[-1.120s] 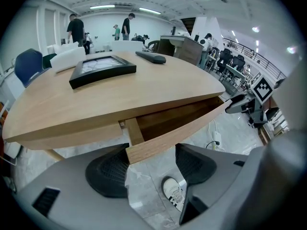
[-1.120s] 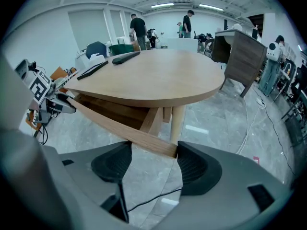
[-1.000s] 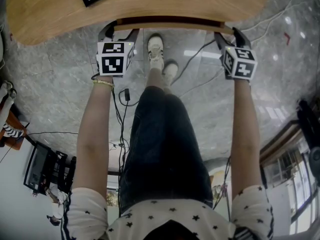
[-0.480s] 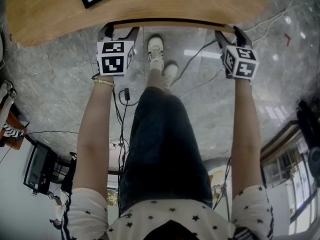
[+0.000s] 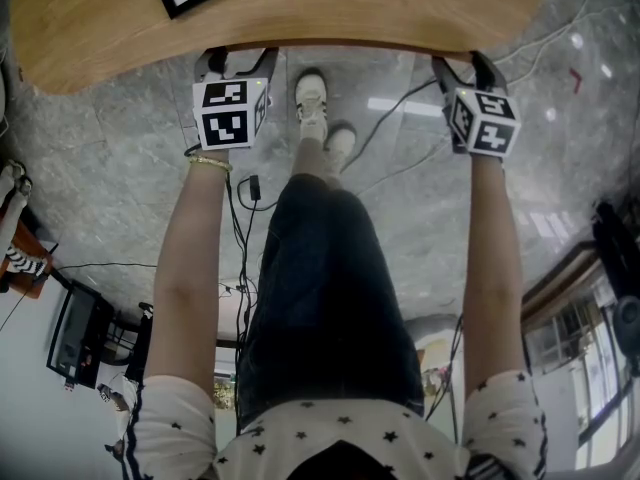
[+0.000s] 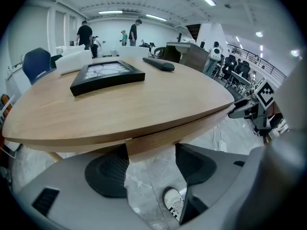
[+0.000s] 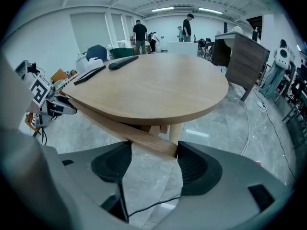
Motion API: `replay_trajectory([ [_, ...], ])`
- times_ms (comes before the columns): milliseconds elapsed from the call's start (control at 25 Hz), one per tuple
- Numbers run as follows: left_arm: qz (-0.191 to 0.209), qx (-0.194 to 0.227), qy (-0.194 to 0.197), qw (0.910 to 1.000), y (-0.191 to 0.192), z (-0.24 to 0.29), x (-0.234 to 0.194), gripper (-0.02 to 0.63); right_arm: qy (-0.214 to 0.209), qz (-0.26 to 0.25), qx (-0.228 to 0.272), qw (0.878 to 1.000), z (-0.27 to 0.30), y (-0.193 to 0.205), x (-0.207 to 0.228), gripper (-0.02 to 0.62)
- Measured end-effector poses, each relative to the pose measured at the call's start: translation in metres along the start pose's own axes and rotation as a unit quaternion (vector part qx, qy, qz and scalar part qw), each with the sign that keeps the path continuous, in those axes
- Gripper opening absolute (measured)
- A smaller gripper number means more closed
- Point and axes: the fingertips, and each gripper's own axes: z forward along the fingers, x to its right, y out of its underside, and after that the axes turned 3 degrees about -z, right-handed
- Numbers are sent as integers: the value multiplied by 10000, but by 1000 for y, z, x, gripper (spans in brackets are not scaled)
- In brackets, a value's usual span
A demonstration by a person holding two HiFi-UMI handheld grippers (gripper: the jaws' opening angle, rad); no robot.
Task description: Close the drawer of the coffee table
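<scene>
A light wooden coffee table (image 5: 300,13) fills the top of the head view. Its drawer front (image 6: 148,145) is a wooden strip tucked just under the tabletop edge, and it also shows in the right gripper view as the drawer front (image 7: 144,138). My left gripper (image 5: 237,61) is open at the strip's left end, which lies between its dark pads (image 6: 108,174). My right gripper (image 5: 462,66) is open at the strip's right end, which stops between its pads (image 7: 194,169). Whether the pads touch the wood is hard to tell.
A black picture frame (image 6: 108,75) and a dark remote (image 6: 159,64) lie on the tabletop. My feet in white shoes (image 5: 318,108) stand on the grey marble floor below the table edge, with cables (image 5: 400,118) beside them. A dark counter (image 7: 242,56) and several people stand far behind.
The dark band of the drawer seen under the table edge has shrunk to almost nothing. Both grippers have moved slightly forward toward the table.
</scene>
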Motion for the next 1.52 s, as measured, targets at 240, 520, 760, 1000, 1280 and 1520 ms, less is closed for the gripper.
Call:
replay_trajectory([
  [240,-138,146,-48,9998,-7,2,-2,305,12,-5,112,9999,2,-8,3,295],
  [520,-430,323,-146,9984,-11,3,-4,305,10,-8,254,9997,4,-14,6,295],
  [760,-541,433,-175,9974,-14,5,-5,305,68,-21,426,9991,6,-18,8,295],
  [1000,-600,569,-209,9964,-18,6,-6,305,155,-53,602,9981,6,-22,9,296],
  [1280,-713,733,-275,9944,-26,9,-9,305,249,-52,818,9963,9,-30,13,298],
  [1520,-888,883,-354,9915,-29,11,-11,305,325,-72,1054,9939,10,-35,15,299],
])
